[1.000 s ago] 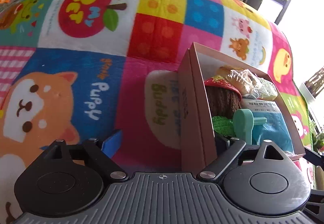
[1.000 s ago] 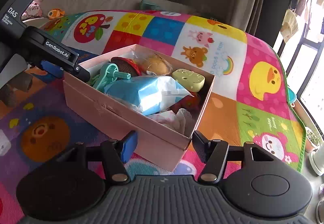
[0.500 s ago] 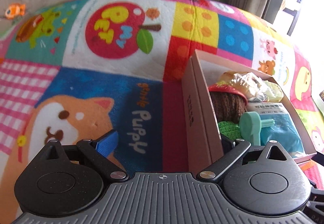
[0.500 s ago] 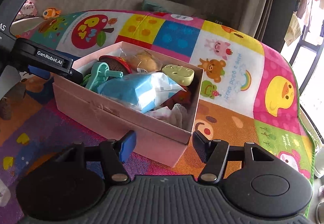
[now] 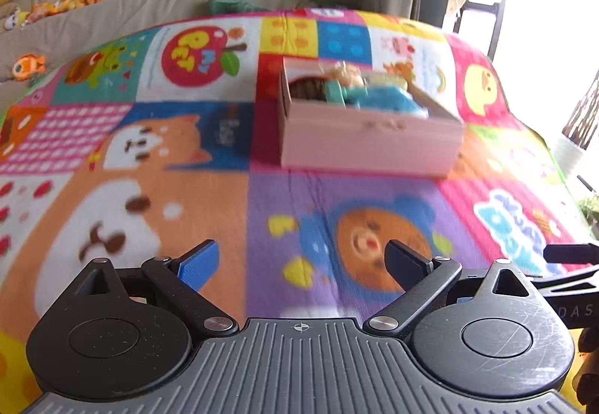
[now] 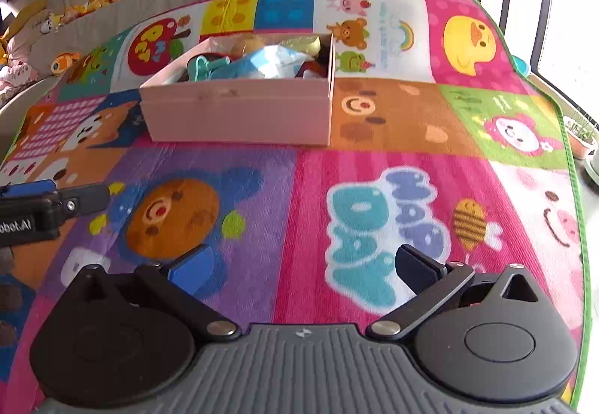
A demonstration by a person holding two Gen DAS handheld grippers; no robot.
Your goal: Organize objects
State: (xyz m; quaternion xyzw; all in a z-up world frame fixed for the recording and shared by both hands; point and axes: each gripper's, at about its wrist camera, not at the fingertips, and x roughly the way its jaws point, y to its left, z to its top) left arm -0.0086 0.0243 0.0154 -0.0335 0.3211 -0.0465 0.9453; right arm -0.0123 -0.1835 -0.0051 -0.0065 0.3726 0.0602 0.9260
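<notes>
A pink cardboard box [image 5: 370, 140] [image 6: 239, 114] sits on the colourful play mat, filled with toys and packets: a blue packet [image 6: 273, 62], a teal plastic toy [image 6: 204, 67], a brown item [image 5: 305, 90]. My left gripper [image 5: 303, 264] is open and empty, well back from the box above the bear patch. My right gripper [image 6: 303, 268] is open and empty, also back from the box. The left gripper's tip shows at the left edge of the right wrist view [image 6: 52, 202].
The play mat [image 6: 374, 208] covers the surface. A beige sofa with plush toys [image 6: 67, 9] stands behind and to the left. A window and plant pots [image 6: 584, 137] are at the right edge.
Both grippers have pulled back from the box. The left one had a finger inside the box wall; the right straddled its near corner. The box now sits free on the mat.
</notes>
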